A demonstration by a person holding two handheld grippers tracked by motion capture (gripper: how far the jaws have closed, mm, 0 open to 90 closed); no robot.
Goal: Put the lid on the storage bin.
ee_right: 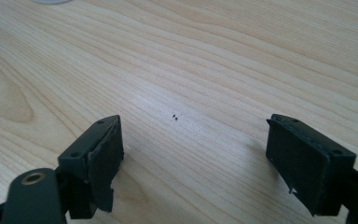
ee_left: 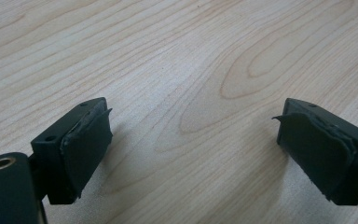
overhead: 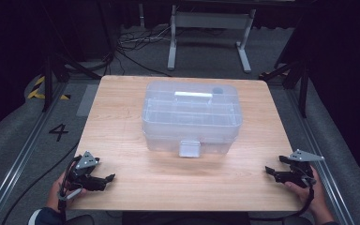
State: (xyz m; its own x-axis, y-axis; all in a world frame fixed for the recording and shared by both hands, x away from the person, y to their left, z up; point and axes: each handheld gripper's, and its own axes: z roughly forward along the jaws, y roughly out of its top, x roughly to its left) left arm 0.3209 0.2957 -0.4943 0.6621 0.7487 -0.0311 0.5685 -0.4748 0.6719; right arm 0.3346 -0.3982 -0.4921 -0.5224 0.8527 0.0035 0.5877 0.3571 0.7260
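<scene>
The left tongs [overhead: 107, 179] stood wide open and empty at the table's [overhead: 122, 122] near left corner; the right tongs [overhead: 271, 172] gaped empty near its right edge. Well apart from both, the closed clear plastic box [overhead: 191, 117] sat mid-table.

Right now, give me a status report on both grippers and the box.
Left gripper open, empty. Right gripper open, empty. Clear plastic box mid-table, lid closed, untouched. Nothing in the way.
</scene>
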